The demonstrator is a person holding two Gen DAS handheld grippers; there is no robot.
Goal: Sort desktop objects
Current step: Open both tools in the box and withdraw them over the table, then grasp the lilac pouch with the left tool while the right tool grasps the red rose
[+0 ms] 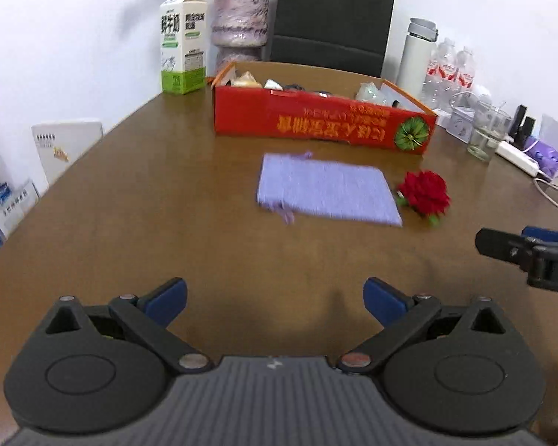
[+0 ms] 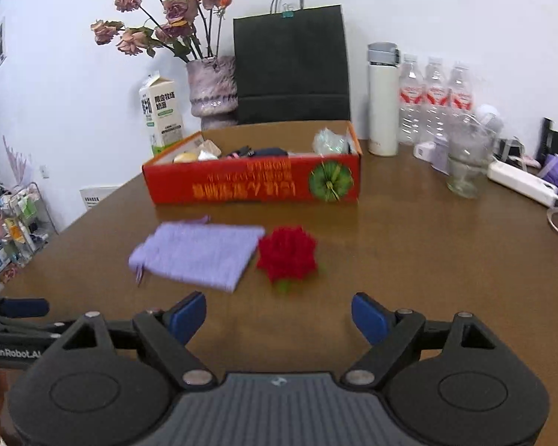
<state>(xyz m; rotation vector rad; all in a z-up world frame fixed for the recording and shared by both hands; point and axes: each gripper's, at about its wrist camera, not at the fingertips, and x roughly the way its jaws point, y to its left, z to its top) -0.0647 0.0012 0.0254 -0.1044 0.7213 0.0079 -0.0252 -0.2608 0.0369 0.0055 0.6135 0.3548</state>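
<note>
1. Two task things ahead of the left gripper [image 1: 275,303] in the left wrist view: lilac drawstring pouch [image 1: 325,189] flat on the brown table [image 1: 148,200], red fabric rose [image 1: 425,192] just beside its right edge, whether touching cannot be told. Both well beyond the blue fingertips [image 1: 169,299], up and right of the gap between them.
2. Left jaws spread wide, nothing between the pads, only bare tabletop in the gap.
3. Behind the pouch, red cardboard box [image 1: 321,120] with small items inside; milk carton [image 1: 183,42] and lilac vase [image 1: 240,24] at its far left, black paper bag [image 1: 334,18] behind, white flask [image 1: 416,57] and water bottles [image 1: 452,68] at right.
4. Right gripper [image 1: 528,252] partly in view at the right edge, level with the rose but apart from it.
5. Right wrist view: rose [image 2: 287,254] almost straight ahead of the right gripper [image 2: 279,321], near the gap between its tips but not within it; pouch [image 2: 199,254] beside the rose, up and left of the left fingertip [image 2: 188,316].
6. Right jaws wide apart and opening further, pads touching nothing, empty table between them.
7. Box [image 2: 255,182] farther back, glass cup [image 2: 467,165] and white power strip [image 2: 520,182] off to the right; left gripper [image 2: 16,308] at the left edge.
</note>
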